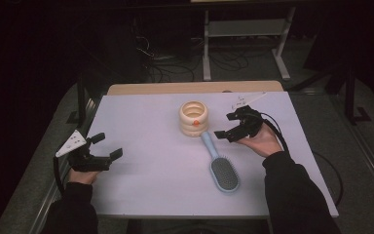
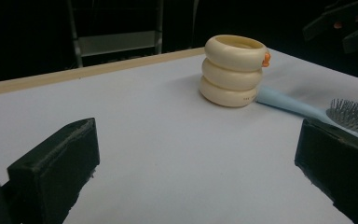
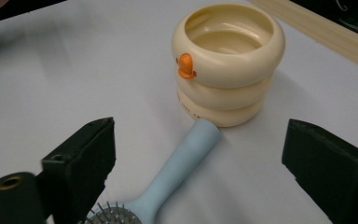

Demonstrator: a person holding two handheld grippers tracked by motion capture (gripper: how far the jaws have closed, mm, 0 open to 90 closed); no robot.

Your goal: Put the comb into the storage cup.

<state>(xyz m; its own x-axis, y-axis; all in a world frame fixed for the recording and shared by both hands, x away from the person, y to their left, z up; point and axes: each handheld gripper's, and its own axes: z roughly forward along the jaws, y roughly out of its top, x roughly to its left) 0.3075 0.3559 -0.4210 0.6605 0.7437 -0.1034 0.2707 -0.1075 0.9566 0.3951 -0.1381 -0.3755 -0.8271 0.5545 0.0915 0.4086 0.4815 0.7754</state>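
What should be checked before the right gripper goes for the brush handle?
1. Right gripper open: ok.
2. Handle between its jaws: ok in the right gripper view, brush centred ahead.
3. Handle free to lift: cannot tell; its tip meets the cup at the base.
4. Cup upright: ok.
5. Left gripper out of the way: ok, open near the table's left edge.

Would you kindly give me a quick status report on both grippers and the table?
Left gripper open, empty. Right gripper open, empty, beside cream ringed cup. Blue hairbrush flat, handle tip at cup base. Nothing in the way.
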